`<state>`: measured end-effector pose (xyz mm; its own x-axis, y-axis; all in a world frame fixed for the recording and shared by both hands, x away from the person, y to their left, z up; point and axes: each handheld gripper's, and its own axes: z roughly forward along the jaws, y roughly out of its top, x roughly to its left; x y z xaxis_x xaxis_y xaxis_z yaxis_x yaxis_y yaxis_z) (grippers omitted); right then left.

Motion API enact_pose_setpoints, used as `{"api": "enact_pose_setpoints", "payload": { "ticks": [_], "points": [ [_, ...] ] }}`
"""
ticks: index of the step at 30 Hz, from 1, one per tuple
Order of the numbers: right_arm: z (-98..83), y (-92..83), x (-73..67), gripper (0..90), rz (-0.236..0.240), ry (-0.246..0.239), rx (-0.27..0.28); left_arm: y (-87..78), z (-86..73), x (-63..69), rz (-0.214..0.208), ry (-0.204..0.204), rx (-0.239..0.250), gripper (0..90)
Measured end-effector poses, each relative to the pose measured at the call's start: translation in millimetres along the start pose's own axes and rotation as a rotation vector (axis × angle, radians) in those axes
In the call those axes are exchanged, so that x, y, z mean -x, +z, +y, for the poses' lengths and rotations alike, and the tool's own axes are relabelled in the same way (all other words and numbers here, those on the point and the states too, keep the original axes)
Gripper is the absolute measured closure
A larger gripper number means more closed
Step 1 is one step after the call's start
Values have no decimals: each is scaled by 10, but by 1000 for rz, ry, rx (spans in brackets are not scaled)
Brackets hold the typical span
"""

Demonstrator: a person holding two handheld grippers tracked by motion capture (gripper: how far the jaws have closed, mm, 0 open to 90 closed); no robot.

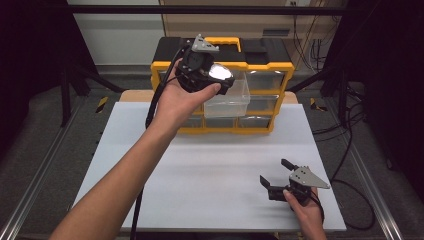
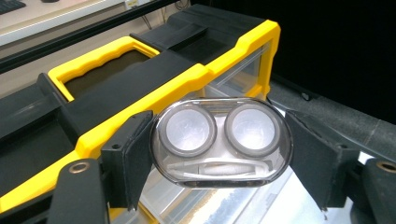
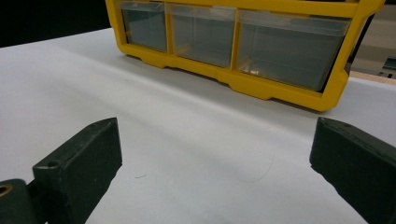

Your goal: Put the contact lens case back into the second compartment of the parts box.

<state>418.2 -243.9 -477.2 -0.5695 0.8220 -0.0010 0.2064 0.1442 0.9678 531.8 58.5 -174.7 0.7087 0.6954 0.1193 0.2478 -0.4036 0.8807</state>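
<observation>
My left hand-held gripper (image 1: 220,80) hides the open drawer's (image 1: 230,102) left part; glare whitens the contact lens case (image 1: 220,72).

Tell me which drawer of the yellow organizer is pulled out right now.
The clear drawer at the middle of the organizer, directly below the contact lens case held in the left gripper. It juts forward toward the table; the other drawers sit flush in the yellow frame.
</observation>
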Motion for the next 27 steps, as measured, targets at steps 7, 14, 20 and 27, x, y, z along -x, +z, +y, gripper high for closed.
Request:
{"api": "enact_pose_setpoints", "payload": {
  "ticks": [7,14,20,27],
  "points": [
    [0,4,-4,27,2,-9,-1,81,-40,-54,16,-15,-14,262],
    [1,9,-16,27,6,-5,-6,166,-89,-45,16,-21,-26,262],
    [-1,13,-21,27,8,-6,-8,225,-93,-37,26,-33,-28,262],
    [0,12,-21,27,9,-10,-6,285,-104,-29,33,-34,-43,262]
  ]
}}
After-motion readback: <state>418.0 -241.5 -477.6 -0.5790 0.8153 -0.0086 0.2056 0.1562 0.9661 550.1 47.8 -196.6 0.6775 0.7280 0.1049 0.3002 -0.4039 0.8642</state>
